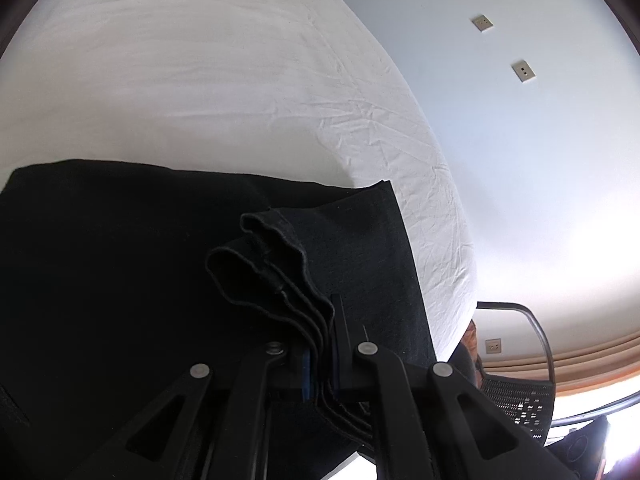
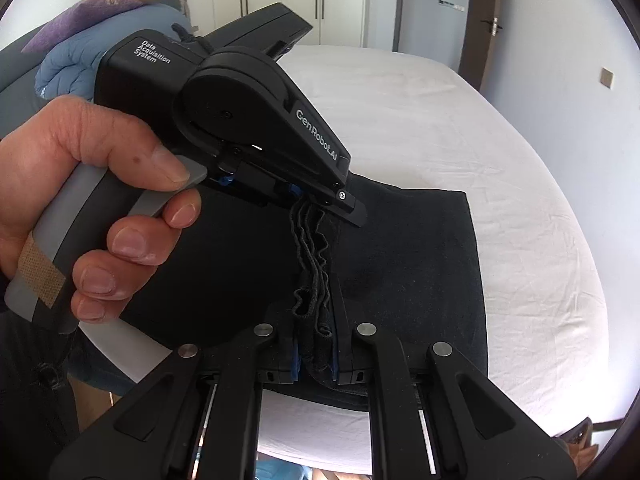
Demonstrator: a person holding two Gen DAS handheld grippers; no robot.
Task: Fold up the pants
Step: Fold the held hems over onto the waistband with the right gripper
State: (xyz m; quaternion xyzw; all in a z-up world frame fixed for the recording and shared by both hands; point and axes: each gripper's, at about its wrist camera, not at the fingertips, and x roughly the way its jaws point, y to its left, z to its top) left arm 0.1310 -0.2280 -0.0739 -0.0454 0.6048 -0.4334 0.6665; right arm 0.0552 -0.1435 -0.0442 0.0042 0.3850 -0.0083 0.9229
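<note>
Black pants (image 1: pixel 120 260) lie folded on a white bed (image 1: pixel 200 80). In the left wrist view my left gripper (image 1: pixel 322 356) is shut on a stack of wavy hem edges (image 1: pixel 272 264) lifted off the cloth. In the right wrist view my right gripper (image 2: pixel 316 360) is shut on the same bunch of hems (image 2: pixel 316 280), a short way along it. There the left gripper (image 2: pixel 308 200), held by a person's hand (image 2: pixel 100 184), clamps the far end of the bunch. The rest of the pants (image 2: pixel 400 280) lies flat beneath both grippers on the bed (image 2: pixel 440 120).
A mesh chair (image 1: pixel 520 392) stands beside the bed at the right of the left wrist view. A pile of blue, purple and yellow bedding (image 2: pixel 100 20) sits at the far left, with wardrobe doors (image 2: pixel 304 0) and a door (image 2: pixel 480 20) behind.
</note>
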